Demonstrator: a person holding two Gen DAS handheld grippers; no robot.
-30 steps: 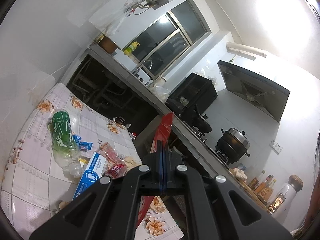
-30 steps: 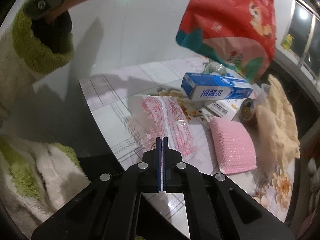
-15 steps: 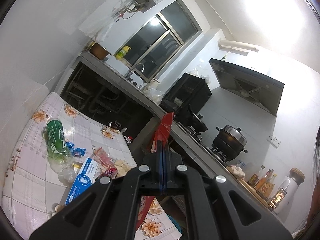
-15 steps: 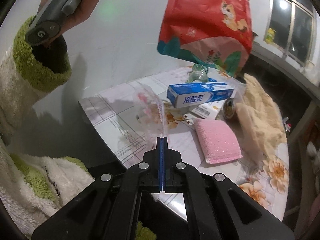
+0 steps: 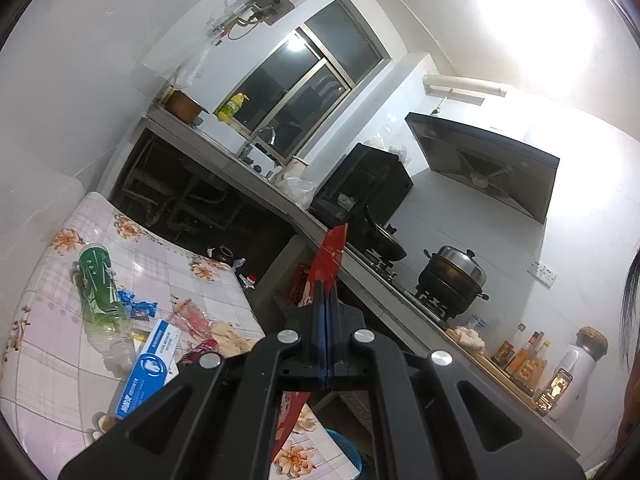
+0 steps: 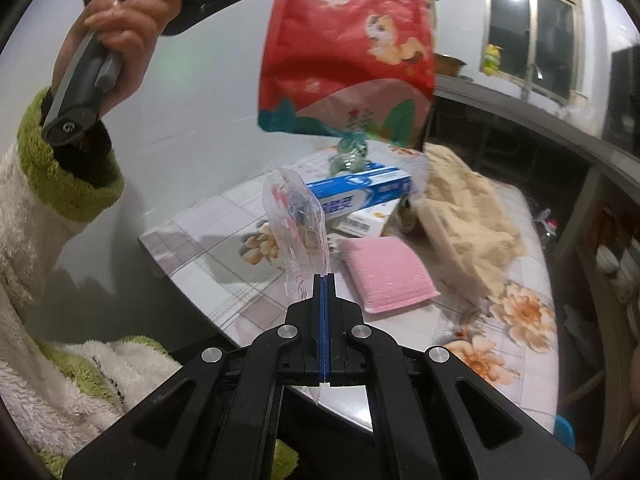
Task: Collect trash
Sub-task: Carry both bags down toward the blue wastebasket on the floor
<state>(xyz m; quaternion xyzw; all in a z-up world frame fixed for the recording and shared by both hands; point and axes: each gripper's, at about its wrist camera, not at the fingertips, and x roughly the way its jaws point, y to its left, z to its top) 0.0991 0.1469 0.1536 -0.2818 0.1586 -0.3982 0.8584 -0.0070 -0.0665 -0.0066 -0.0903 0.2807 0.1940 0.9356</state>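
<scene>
Right claw (image 6: 324,280) pinches clear wrapper (image 6: 298,220) | left claw (image 5: 325,296) clamps red bag (image 5: 330,256)

Your surface (image 6: 224,240), floral checked cloth at mid-frame in the right wrist view, pink sponge (image 6: 386,276) at centre, blue toothpaste box (image 6: 360,196) above it, tan cloth (image 6: 464,216) to the right, green bottle (image 5: 98,292) lying at lower left in the left wrist view, blue wrappers (image 5: 138,308) beside it.

Ceiling glare, fisheye-warped edges, slight blur
</scene>
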